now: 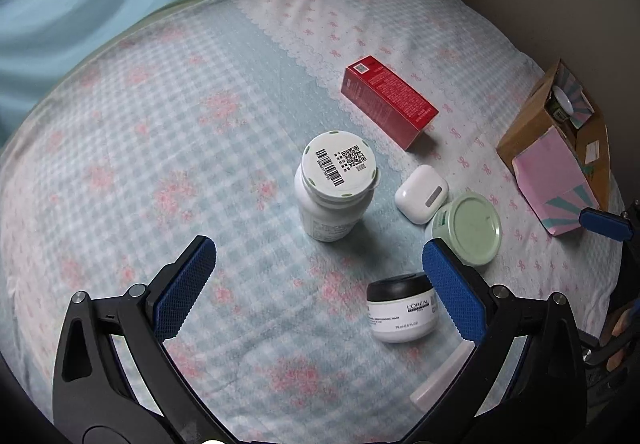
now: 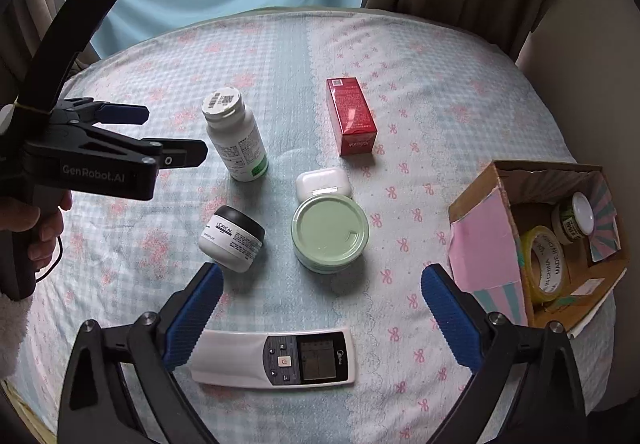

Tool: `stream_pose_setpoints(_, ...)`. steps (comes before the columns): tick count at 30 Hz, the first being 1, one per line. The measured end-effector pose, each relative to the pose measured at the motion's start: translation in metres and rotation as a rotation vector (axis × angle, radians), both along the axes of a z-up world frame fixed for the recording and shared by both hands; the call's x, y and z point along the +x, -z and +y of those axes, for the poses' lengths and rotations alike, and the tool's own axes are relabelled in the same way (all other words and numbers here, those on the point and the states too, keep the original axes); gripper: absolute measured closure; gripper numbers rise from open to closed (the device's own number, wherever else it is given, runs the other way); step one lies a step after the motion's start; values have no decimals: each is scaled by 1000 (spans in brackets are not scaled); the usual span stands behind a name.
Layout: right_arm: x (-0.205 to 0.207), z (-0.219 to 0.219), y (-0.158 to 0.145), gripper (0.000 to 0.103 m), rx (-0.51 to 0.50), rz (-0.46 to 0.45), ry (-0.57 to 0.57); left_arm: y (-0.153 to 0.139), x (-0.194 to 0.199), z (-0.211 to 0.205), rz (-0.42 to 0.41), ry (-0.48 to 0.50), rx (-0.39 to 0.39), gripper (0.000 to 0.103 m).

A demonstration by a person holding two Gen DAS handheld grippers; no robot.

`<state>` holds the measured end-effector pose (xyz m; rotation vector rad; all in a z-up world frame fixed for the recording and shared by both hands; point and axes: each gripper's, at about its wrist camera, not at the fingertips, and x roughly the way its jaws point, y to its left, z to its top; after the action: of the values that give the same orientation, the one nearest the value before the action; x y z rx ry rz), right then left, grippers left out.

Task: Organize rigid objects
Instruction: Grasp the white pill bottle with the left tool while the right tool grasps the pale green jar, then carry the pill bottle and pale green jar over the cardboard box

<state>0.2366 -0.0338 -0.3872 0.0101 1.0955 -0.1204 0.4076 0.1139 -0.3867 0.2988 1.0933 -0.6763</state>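
Left of the box (image 2: 536, 244) I counted six loose things, including two jars (image 2: 232, 238). Inside sat perhaps two more. Both my left gripper (image 1: 320, 284) and right gripper (image 2: 322, 308) were spread wide, holding nothing.

On the bed (image 2: 460, 116): one white bottle (image 2: 236, 136), one red carton (image 2: 352, 120), one earbud case (image 2: 323, 182), one green-lidded jar (image 2: 330, 232), one black-lidded jar (image 2: 233, 238), one remote (image 2: 276, 358). One box (image 2: 484, 244) holds one tape roll (image 2: 546, 264) and one small jar (image 2: 574, 218).
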Motion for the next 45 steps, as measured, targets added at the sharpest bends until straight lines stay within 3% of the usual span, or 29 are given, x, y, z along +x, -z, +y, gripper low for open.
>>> stream_pose_setpoints(6, 23, -8, 47, 15, 12, 34, -76, 41, 13, -19, -2, 16, -1, 4)
stream_pose_setpoints(10, 35, -15, 70, 16, 1, 38, -129, 61, 19, -28, 7, 23, -15, 16)
stream_pose_setpoints(15, 47, -18, 83, 17, 24, 34, -186, 69, 18, -37, -5, 31, -37, 17)
stream_pose_setpoints(18, 54, -15, 87, 26, 1, 38, -213, 71, 18, -41, -13, 26, -43, 19)
stream_pose_setpoints(19, 55, -16, 87, 27, 5, 37, -213, 72, 18, -42, -8, 25, -41, 34)
stream_pose_setpoints(20, 56, -18, 88, 30, 13, 37, -209, 75, 19, -44, 1, 24, -33, 41)
stream_pose_setpoints(24, 57, -21, 90, 36, 25, 42, -200, 79, 22, -45, -8, 3, 9, 56)
stream_pose_setpoints(33, 59, -25, 87, 37, 56, 50, -173, 70, 23, -36, -5, -35, -17, 56)
stream_pose_setpoints(45, 47, -24, 48, 37, 82, 27, -146, 15, 7, -15, -41, -72, -68, 56)
